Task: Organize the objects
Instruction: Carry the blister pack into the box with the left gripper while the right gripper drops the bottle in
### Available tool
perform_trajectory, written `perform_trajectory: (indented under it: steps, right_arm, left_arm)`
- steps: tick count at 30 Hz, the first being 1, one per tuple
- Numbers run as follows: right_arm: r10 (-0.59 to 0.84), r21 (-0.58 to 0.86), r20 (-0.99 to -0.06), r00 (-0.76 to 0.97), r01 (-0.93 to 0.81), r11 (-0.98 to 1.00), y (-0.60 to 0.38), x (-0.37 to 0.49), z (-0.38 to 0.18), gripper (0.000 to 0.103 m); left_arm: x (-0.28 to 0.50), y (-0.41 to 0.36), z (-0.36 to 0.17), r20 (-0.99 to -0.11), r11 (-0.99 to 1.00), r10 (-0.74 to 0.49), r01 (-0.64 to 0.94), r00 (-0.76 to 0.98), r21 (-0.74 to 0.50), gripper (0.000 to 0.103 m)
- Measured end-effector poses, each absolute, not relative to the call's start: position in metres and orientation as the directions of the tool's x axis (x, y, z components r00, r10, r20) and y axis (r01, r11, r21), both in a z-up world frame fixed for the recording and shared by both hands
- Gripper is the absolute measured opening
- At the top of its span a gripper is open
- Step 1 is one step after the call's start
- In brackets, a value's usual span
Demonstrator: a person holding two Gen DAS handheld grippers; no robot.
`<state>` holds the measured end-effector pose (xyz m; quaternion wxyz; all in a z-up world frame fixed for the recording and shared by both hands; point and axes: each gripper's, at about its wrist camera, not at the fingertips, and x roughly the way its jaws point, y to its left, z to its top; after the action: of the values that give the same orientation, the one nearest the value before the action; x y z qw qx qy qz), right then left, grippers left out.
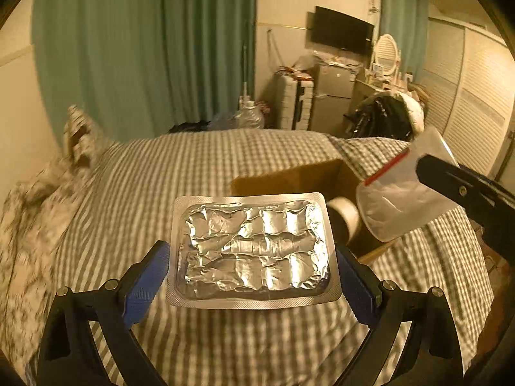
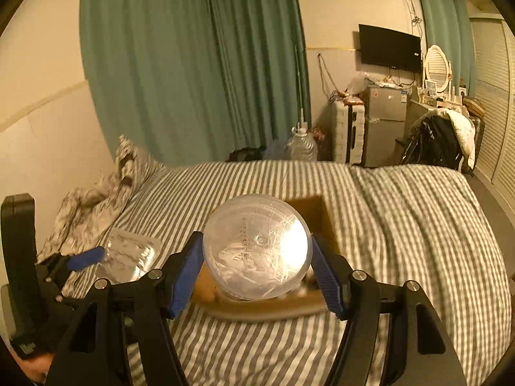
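Blister pack (image 1: 254, 251) between left fingers (image 1: 145, 276), jar (image 2: 257, 247) between right fingers (image 2: 185, 273)

Bedroom: bed (image 2: 402, 212), TV (image 2: 389, 48), curtains (image 2: 193, 64)

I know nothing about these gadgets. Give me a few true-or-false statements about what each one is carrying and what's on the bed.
1. The left gripper holds a foil blister pack. True.
2. The right gripper holds a book. False: its jaws clamp a clear plastic container.
3. A cardboard box sits on the striped bed. True.
4. The blister pack lies inside the box. False: it is held in the air, short of the box.
5. The curtains are red. False: they are green.
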<state>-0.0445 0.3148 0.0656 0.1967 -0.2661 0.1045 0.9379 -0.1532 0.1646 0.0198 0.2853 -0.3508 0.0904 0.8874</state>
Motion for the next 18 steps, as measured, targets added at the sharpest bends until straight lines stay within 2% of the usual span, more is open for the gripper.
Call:
perform_trajectory:
  steps: [9,12,18]
  right_arm:
    - [0.354,0.039,-0.548,-0.757,-0.447,-0.894,0.366,-0.087,0.067,0.065]
    - [0.348,0.054,-0.551,-0.759,-0.448,-0.892,0.378,-0.096,0.061,0.065]
    - [0.323,0.093,-0.571,-0.755,-0.451,-0.888,0.394,-0.106,0.039,0.065]
  left_arm:
    - [-0.197,0.233,0.007,-0.683,-0.802,0.45,-0.597,-0.575,-0.025,0.099]
    - [-0.21,0.245,0.0,-0.685,-0.792,0.474,-0.608,-0.554,-0.056,0.099]
    - [-0.221,0.262,-0.02,-0.703,-0.776,0.456,-0.631,-0.546,-0.014,0.101]
